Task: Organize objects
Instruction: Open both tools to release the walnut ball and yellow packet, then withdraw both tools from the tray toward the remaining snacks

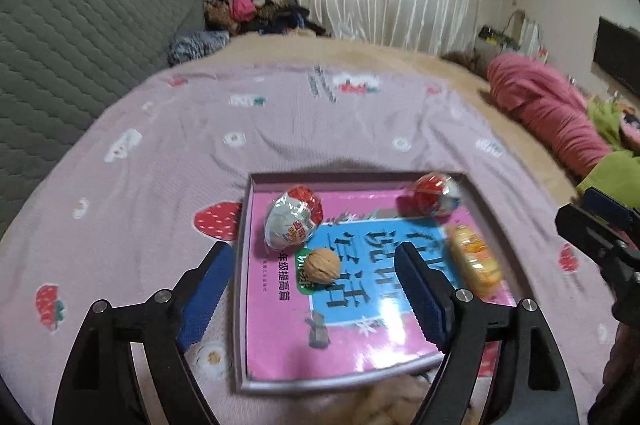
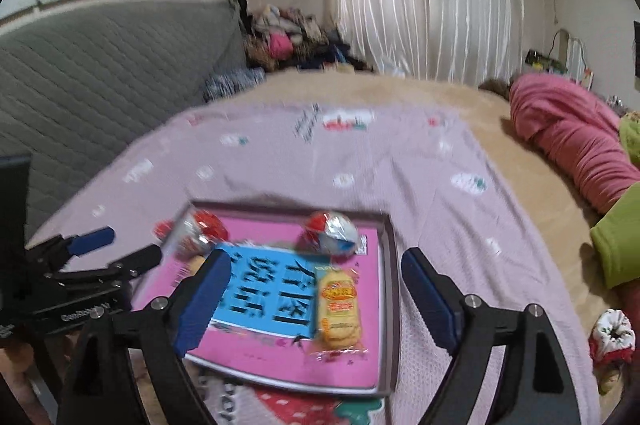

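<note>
A shallow grey tray (image 1: 243, 249) lies on the pink strawberry-print sheet and holds a pink and blue book (image 1: 360, 337). On the book sit two foil-wrapped chocolate eggs (image 1: 294, 221) (image 1: 436, 193), a walnut (image 1: 321, 264) and a packet of biscuits (image 1: 474, 259). My left gripper (image 1: 312, 289) is open and empty, its jaws straddling the tray's left rim just short of the walnut. My right gripper (image 2: 316, 299) is open and empty over the tray (image 2: 390, 289), with the biscuit packet (image 2: 338, 309) between its fingers. The eggs (image 2: 202, 231) (image 2: 332, 229) show behind.
A grey quilted headboard (image 1: 80, 37) rises at the left. A pile of clothes (image 1: 248, 1) lies at the far end. A person in pink (image 1: 548, 109) lies on the bed at the right. A red and white scrunchie (image 2: 612, 339) lies near the right gripper.
</note>
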Demonstrator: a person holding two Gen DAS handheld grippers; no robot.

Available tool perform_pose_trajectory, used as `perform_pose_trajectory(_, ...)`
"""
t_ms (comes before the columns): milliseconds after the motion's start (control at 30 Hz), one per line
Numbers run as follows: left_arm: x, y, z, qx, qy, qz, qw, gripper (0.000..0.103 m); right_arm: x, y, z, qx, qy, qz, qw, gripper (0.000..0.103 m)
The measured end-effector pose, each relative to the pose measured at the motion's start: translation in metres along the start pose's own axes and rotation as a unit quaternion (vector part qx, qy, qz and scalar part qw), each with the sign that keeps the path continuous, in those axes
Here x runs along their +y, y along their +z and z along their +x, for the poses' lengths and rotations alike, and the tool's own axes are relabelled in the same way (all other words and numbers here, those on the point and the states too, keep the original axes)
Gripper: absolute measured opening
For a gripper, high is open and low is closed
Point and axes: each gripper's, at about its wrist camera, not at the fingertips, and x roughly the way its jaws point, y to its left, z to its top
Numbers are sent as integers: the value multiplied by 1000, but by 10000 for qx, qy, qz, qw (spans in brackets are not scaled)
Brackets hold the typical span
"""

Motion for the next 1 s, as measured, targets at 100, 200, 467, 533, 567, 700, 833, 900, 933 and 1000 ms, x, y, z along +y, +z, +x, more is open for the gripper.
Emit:
perform_pose_trajectory(100,5,-11,-40,-283,-59,-135,9995,84,9,-10,-43,-394,-66,-142,9991,94)
perform_pose_trajectory(200,7,-26,-76,-309,-160,-185,9992,85,11,-29,-78,-531,-164,-178,9983,94)
perform_pose_trajectory(467,-1,-41,-147,-118,-137,-190,9997,85,21,-17,-148,-444,-157,-161,9988,96)
perform_pose_trajectory(533,-5,-43,-165,-169,-100,-151,9997,85,22,-15,-168,-507,-218,-166,9983,97)
perform_pose_trajectory(567,-7,-44,-178,-218,-115,-153,9996,85,21,-16,-177,-523,-239,-160,9982,97)
perform_pose_trajectory(700,-13,-49,-213,-319,-122,-242,9991,85,19,-23,-208,-510,-327,-175,9980,97)
perform_pose_trajectory(833,-20,-55,-246,-440,-105,-272,9986,85,19,-34,-239,-554,-311,-173,9978,97)
perform_pose_trajectory(900,-23,-60,-260,-494,-100,-284,9983,85,19,-39,-251,-568,-319,-181,9977,98)
perform_pose_trajectory(933,-25,-63,-266,-519,-84,-276,9982,85,19,-41,-255,-563,-329,-176,9977,98)
perform_pose_trajectory(1000,-29,-68,-274,-488,-50,-240,9985,85,19,-46,-265,-556,-317,-155,9978,99)
